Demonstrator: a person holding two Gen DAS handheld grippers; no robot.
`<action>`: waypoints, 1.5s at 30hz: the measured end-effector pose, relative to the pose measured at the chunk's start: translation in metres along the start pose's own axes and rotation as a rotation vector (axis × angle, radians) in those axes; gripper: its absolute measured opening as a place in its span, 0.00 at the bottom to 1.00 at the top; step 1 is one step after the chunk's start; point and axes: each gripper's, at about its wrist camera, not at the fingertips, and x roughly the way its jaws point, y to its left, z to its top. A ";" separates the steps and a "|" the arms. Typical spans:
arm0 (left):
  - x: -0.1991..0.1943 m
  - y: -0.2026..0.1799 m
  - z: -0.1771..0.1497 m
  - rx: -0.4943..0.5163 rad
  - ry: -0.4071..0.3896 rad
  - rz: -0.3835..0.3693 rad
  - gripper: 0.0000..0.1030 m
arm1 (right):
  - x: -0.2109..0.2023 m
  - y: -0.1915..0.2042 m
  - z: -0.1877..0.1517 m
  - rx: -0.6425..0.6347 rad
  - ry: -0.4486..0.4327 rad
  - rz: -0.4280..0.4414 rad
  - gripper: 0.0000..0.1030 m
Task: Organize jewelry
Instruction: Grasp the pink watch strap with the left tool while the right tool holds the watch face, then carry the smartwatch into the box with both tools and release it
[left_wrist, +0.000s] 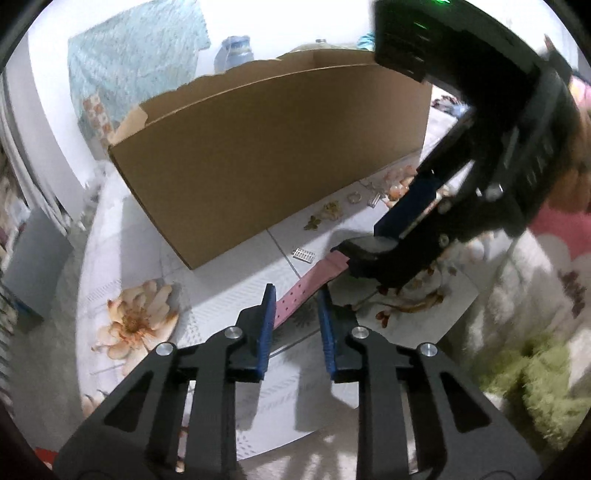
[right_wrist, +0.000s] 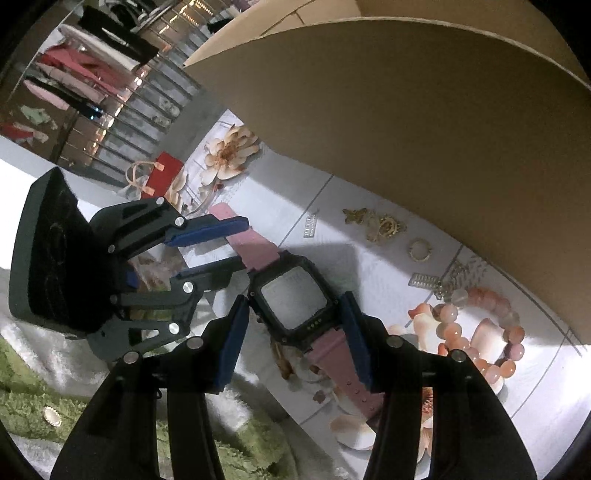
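Observation:
A digital watch with a black case (right_wrist: 293, 299) and a pink strap (right_wrist: 255, 247) hangs between both grippers over the floral tabletop. My right gripper (right_wrist: 294, 299) is shut on the case, a blue pad against each side. In the left wrist view the right gripper (left_wrist: 364, 249) comes in from the upper right, with the case (left_wrist: 369, 244) in its tips. My left gripper (left_wrist: 297, 291) has its blue pads against both edges of the strap's perforated free end (left_wrist: 295, 301). Seen from the right wrist, the left gripper (right_wrist: 242, 242) holds that end at the left.
A long cardboard box (left_wrist: 277, 155) stands just behind. Along its foot lie a gold butterfly brooch (right_wrist: 356, 214), gold pieces (right_wrist: 386, 227), a ring (right_wrist: 420, 250), two silver clips (right_wrist: 310, 226) and a peach bead bracelet (right_wrist: 480, 332). Green fuzzy fabric (right_wrist: 37, 406) borders the near edge.

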 end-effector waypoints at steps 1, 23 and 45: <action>0.001 0.002 0.001 -0.017 0.006 -0.017 0.19 | -0.002 0.001 -0.002 0.001 -0.013 -0.005 0.49; 0.008 0.012 0.007 -0.091 0.043 -0.049 0.13 | -0.013 0.034 -0.049 -0.245 -0.220 -0.546 0.18; -0.099 0.010 0.110 0.041 -0.291 0.063 0.03 | -0.149 0.071 -0.019 -0.301 -0.539 -0.607 0.10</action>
